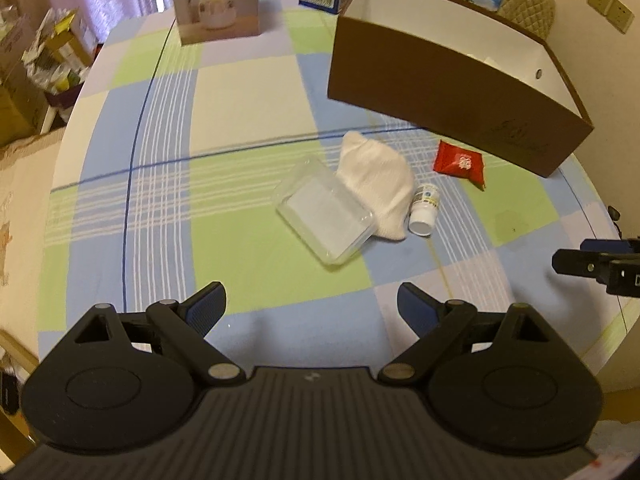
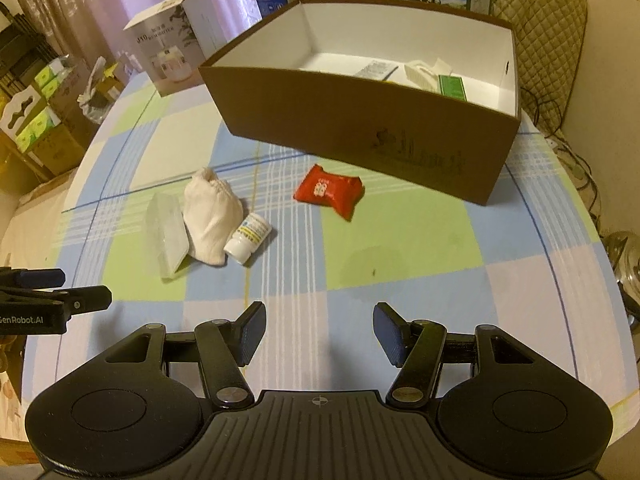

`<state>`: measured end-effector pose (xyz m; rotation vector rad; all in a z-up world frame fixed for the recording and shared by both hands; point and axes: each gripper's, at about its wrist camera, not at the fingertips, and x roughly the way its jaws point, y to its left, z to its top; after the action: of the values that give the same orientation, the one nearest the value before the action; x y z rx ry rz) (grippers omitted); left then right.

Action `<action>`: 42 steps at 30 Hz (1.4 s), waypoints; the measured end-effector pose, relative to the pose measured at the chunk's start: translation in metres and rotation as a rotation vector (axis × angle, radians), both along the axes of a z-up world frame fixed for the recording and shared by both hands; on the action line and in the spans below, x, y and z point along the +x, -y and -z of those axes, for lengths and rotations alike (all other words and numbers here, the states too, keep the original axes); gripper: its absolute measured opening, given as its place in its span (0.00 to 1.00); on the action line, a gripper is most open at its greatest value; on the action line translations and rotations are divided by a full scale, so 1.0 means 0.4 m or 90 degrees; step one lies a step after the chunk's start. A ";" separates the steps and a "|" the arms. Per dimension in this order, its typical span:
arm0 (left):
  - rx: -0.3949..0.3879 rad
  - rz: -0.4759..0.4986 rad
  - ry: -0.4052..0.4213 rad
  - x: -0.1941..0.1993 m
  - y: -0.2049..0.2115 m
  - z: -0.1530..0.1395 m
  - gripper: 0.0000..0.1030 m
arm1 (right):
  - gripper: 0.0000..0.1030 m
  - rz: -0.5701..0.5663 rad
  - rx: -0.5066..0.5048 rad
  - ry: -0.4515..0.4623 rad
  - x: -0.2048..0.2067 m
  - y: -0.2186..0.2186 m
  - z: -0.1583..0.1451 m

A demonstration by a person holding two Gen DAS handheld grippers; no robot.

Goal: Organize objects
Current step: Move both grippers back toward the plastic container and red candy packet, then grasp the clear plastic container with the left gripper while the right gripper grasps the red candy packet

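Two readable labels: "GenRobot.AI" on left gripper, "J10" on humidifier box.

I see a tablecloth checked green, blue, cream and lilac, a brown box white inside, a red packet, a white sock, and a white, yellow-labelled bottle.

Checked tablecloth, pinkish curtains, prob. quilted chair back, wall sockets.

Bare tablecloth lies before the brown box.
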<state>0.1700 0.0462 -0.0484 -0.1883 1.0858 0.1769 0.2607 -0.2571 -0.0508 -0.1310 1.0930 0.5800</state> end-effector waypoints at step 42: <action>-0.041 -0.108 -0.023 0.193 -0.125 0.178 0.72 | 0.55 0.039 -0.022 -0.034 0.092 0.066 0.090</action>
<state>0.2473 0.0963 -0.1195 -0.3373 1.1120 0.2980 0.2974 -0.2834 -0.0866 -0.1117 1.1556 0.5120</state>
